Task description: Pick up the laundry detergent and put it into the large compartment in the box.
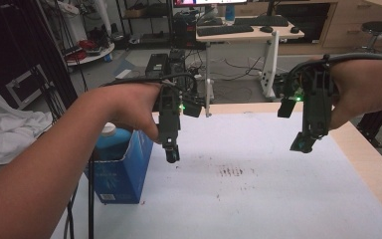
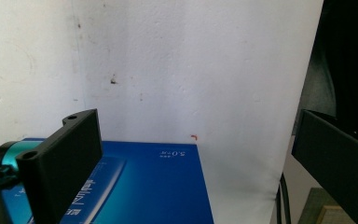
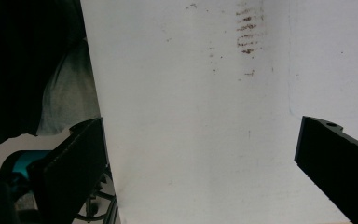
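Observation:
A blue box (image 1: 122,167) stands at the left side of the white table (image 1: 258,189), with a blue bottle with a white cap (image 1: 110,142) inside it. My left gripper (image 1: 172,152) hangs in the air just right of the box, pointing down, its jaws wide apart with nothing between them. In the left gripper view the box's blue face (image 2: 154,186) lies below the open gripper (image 2: 196,163). My right gripper (image 1: 303,144) is held above the table's right part, also open and empty. The right gripper view looks down past the gripper (image 3: 200,168) onto bare white tabletop.
Brown smudges (image 1: 231,172) mark the middle of the table. The wooden table edge (image 1: 373,164) runs along the right. White cloth (image 1: 5,134) lies off the left side. A desk with keyboards (image 1: 248,30) and cables stands beyond the far edge.

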### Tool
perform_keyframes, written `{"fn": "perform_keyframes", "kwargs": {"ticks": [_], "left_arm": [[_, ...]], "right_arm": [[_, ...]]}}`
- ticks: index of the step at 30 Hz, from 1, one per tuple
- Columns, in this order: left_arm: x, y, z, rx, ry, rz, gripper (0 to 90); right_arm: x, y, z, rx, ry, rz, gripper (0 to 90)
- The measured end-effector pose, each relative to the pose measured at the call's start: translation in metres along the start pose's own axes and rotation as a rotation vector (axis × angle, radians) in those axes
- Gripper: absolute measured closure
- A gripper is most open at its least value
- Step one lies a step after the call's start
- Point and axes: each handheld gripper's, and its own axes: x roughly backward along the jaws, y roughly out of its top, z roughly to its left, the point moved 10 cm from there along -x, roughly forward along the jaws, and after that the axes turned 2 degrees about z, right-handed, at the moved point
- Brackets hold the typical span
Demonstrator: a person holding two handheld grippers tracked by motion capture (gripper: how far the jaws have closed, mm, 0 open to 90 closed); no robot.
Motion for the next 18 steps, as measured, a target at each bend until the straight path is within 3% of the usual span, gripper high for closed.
{"fn": "perform_keyframes", "kwargs": {"ticks": [18], "left_arm": [[-0.0001,-0.0019,-0.0007,0.007,0.002,-0.001,1.7]], "right_arm": [[0.0005,0.0052,0.0001,0.017,-0.003,-0.001,1.6]]}}
